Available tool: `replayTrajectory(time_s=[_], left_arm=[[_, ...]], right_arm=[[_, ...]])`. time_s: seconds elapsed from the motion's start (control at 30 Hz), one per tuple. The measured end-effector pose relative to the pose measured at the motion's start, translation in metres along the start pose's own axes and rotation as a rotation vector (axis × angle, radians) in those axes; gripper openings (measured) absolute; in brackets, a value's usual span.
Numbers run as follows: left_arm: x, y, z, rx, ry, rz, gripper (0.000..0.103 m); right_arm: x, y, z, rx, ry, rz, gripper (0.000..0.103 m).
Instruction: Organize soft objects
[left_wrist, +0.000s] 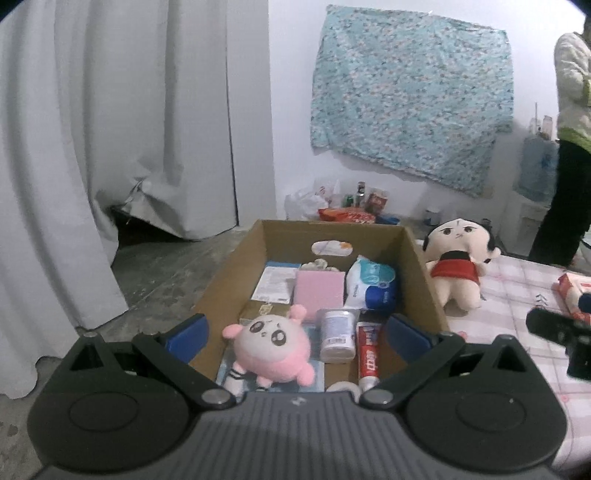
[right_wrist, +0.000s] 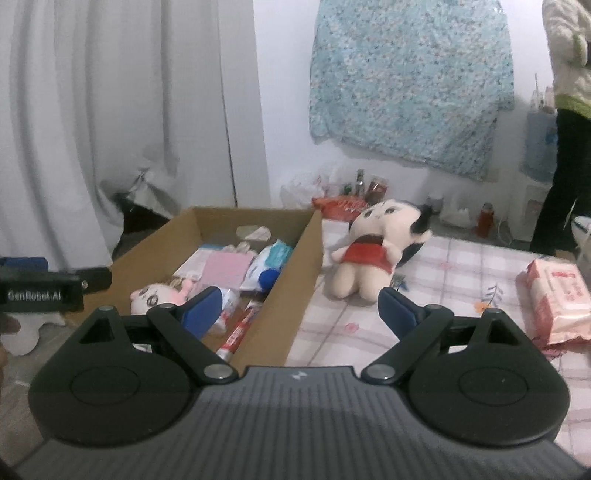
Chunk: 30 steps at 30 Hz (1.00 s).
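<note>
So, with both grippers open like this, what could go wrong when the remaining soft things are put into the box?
1. The cardboard box is already crowded: the round pink plush toy, a toothpaste tube and a blue-white wipes pack leave little free floor for the big doll.
2. The cream doll in a red dress lies right beside the box wall, so the right gripper might push the box.

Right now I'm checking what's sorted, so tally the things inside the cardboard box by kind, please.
Inside the cardboard box:
Plush toys: 1, the pink plush
Tissue or wipe packs: 2, the blue-and-white pack and the oval-label pack
Tubes and bottles: 2, the toothpaste tube and the white bottle
Flat packets: 2, the pink packet and the white packet
Total: 7; smaller bits unclear.
</note>
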<state>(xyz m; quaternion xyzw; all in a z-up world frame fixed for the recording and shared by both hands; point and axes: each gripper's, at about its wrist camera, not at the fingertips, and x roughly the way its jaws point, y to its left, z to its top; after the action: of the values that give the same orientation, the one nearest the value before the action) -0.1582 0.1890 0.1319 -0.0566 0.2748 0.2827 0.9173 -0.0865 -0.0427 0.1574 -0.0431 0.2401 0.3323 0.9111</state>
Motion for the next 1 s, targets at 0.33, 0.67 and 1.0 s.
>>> replayTrajectory(time_s=[0.33,0.67,1.0], left_arm=[[-0.004,-0.01,-0.001,0.008,-0.001,-0.008,0.103],[-0.005,-0.008,-0.006,0.01,0.008,-0.01,0.103],[0.002,0.003,-0.014,-0.037,0.031,0.004,0.103]], right_arm=[[-0.006,0.002,0.001,-0.017,-0.002,-0.001,0.092],[-0.005,0.01,-0.002,-0.023,0.003,0.018,0.092],[0.006,0.016,-0.003,-0.032,0.023,0.037,0.093]])
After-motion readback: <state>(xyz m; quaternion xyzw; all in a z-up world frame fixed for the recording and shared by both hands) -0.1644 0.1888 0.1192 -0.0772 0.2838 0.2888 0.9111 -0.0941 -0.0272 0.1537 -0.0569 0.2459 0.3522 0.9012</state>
